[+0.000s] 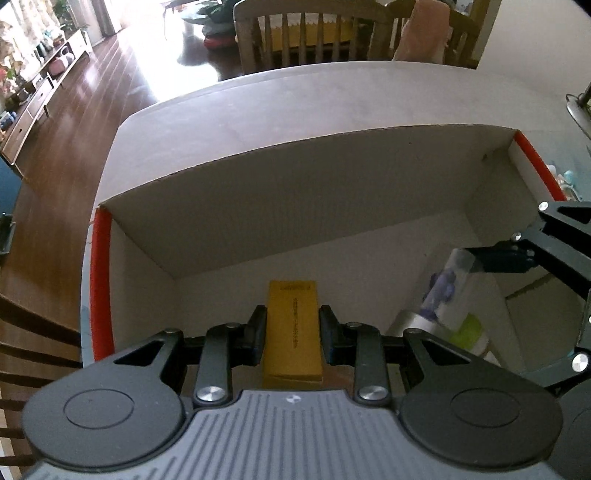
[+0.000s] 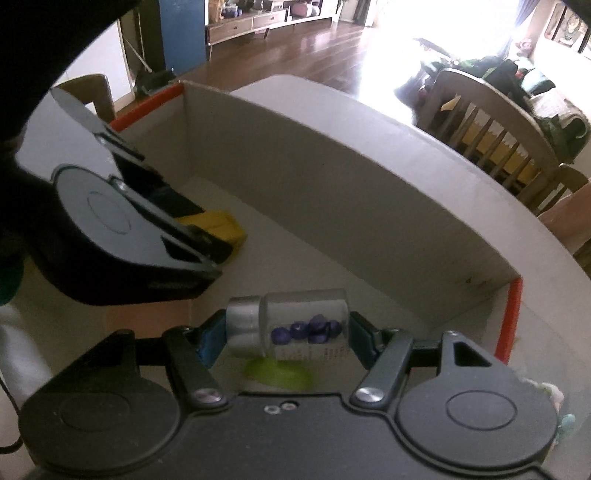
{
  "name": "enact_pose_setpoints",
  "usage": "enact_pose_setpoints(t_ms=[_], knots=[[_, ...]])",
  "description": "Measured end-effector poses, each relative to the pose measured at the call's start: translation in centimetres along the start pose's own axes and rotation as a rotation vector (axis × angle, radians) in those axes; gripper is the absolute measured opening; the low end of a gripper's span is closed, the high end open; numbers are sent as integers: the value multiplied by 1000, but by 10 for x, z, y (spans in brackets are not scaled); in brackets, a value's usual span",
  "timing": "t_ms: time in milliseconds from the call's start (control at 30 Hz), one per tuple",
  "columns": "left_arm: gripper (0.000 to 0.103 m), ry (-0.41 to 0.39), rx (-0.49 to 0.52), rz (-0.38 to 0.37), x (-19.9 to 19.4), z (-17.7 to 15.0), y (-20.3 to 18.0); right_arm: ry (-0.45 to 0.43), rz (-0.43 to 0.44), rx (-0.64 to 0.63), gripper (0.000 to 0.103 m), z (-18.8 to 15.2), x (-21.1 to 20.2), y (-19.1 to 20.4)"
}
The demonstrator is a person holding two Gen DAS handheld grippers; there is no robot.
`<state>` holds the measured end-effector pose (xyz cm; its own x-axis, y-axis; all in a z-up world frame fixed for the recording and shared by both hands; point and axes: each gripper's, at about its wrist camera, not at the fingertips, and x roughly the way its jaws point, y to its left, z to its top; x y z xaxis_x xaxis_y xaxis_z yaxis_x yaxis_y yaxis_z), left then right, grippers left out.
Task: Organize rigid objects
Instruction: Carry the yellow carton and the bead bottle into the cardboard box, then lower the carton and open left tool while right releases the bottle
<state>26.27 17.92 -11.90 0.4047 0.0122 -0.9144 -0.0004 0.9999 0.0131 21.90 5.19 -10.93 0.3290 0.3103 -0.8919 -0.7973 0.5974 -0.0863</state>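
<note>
Yellow and flat, the small box (image 1: 291,328) is being held between the fingers of the left gripper (image 1: 292,330), whose jaws are pressing on its two long sides. It is being kept low inside the cardboard carton (image 1: 295,206), near the carton floor at about 6 o'clock in the left wrist view; whether it is touching the floor cannot be told.

At about 3 o'clock from the yellow box, a clear jar (image 2: 304,325) with a silver cap and purple pieces inside is being gripped by the right gripper (image 2: 284,336). The jar is lying sideways, one pad being set on the cap and the other on the bottom end. Under it a lime green object (image 2: 277,373) is being partly covered, blurred, so its kind cannot be told.

Both grippers are being pointed steeply down into the carton. The carton is open at the top, with red edges (image 1: 101,284) at its left and right ends, and it is being carried by a pale table (image 1: 369,96). Wooden chairs (image 1: 310,33) are standing behind the table at 12 o'clock.
</note>
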Motion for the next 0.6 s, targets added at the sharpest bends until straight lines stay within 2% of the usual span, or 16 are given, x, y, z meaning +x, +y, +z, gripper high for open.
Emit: enact_pose_setpoints(t_ms=[167,333,600], knots=[[29,21,-4,-15,2,1,0,12,15,4,69,3,-1,0],[29,30,-11,-14,2,2,-1,2,32,-1,82,0,-7,-2],[29,2,-18,-7,-12,0,-1,-49,55,31,84,-5,-28,-11]])
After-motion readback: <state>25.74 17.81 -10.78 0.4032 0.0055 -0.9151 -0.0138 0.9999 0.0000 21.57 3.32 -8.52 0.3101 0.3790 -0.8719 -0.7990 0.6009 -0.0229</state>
